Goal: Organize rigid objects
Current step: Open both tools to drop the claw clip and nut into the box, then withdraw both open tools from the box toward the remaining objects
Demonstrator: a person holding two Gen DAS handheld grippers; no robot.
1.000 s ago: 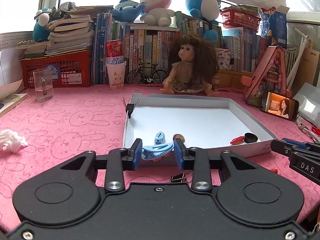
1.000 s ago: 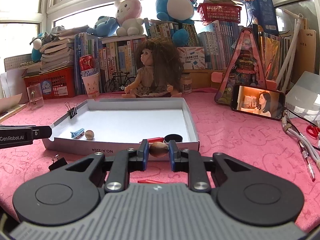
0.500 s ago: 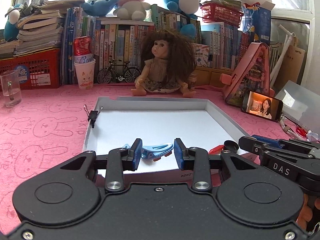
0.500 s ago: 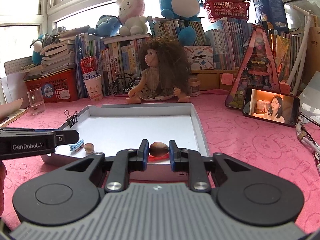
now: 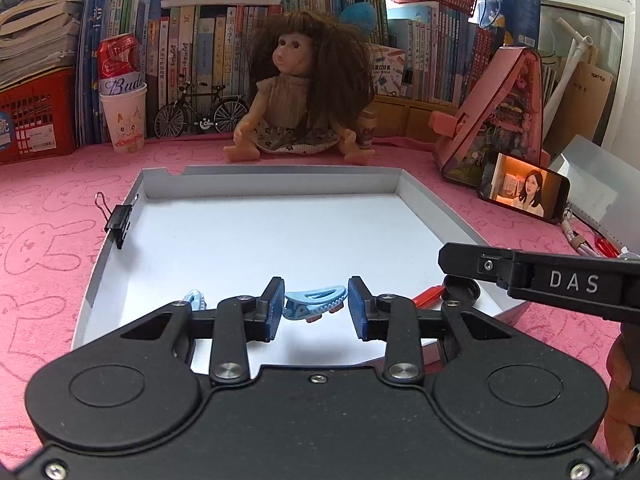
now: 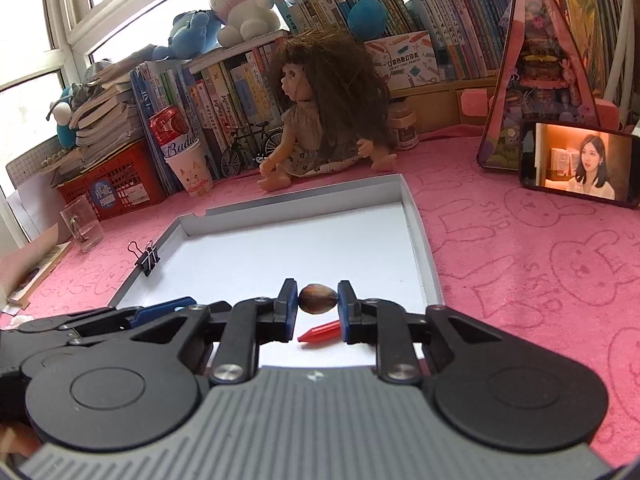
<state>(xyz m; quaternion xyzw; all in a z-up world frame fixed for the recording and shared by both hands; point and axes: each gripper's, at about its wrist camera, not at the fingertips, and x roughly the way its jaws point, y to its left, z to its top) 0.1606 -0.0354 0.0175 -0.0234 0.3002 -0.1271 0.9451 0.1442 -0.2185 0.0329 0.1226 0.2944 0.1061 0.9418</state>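
A white shallow tray (image 5: pixel 272 171) (image 6: pixel 416 220) lies on the pink mat. My left gripper (image 5: pixel 316 307) hangs over its near edge, shut on a light blue hair clip (image 5: pixel 314 303). My right gripper (image 6: pixel 318 306) is over the tray's near right part, shut on a brown oval nut (image 6: pixel 318 299). On the tray floor lie a second blue clip (image 5: pixel 195 300), a red crayon-like piece (image 5: pixel 428 295) (image 6: pixel 320 332) and a black cap (image 5: pixel 460 290). A black binder clip (image 5: pixel 118 222) (image 6: pixel 148 259) grips the tray's left rim.
A doll (image 5: pixel 304 92) (image 6: pixel 328 120) sits just behind the tray. A phone (image 5: pixel 524 192) (image 6: pixel 578 162) leans on a pink house toy (image 5: pixel 496 112) at the right. A cup with a can (image 5: pixel 122 112), a glass (image 6: pixel 82 222), a red basket and books line the back.
Both grippers have moved forward over the tray with their loads still held. The left view has swung right, and the right view has tilted and come closer to the left gripper.
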